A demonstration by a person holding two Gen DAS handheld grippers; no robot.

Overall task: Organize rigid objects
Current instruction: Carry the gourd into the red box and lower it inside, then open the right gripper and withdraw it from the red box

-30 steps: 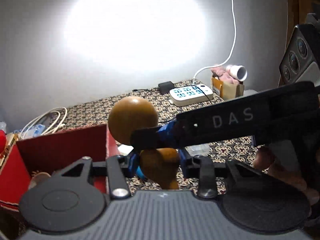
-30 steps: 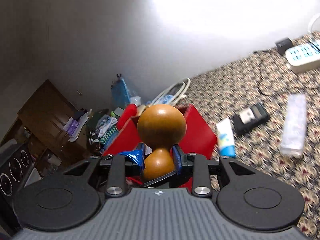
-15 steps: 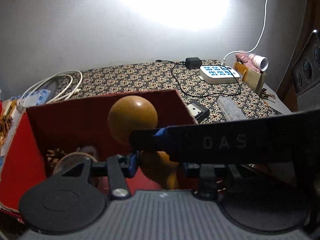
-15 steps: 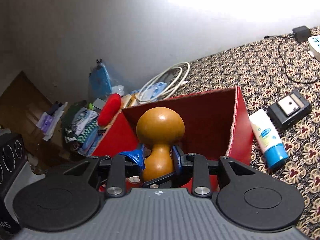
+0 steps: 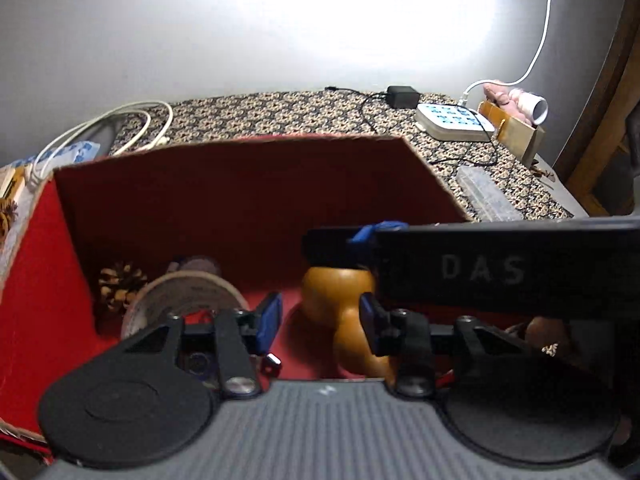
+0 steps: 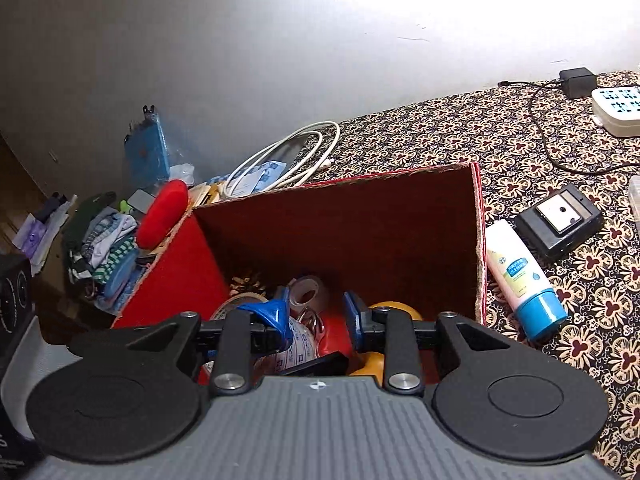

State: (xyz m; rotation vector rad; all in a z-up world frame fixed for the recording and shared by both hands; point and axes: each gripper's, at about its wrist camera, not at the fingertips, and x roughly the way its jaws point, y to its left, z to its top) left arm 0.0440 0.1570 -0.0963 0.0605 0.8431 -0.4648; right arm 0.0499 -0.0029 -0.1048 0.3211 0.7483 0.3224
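Both grippers released: gourd (image 5: 344, 312) dropped into red box (image 5: 248, 184).
Left gripper (image 5: 320, 324) and right gripper (image 6: 316, 320) empty, jaws parted; next, withdraw clear of box.

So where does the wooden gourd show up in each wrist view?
Left wrist: gourd low centre, inside the red box, partly behind the other gripper.
Right wrist: gourd low centre-right, mostly hidden behind a gripper finger.
Shared landmark: the pine cone in the box's far corner.
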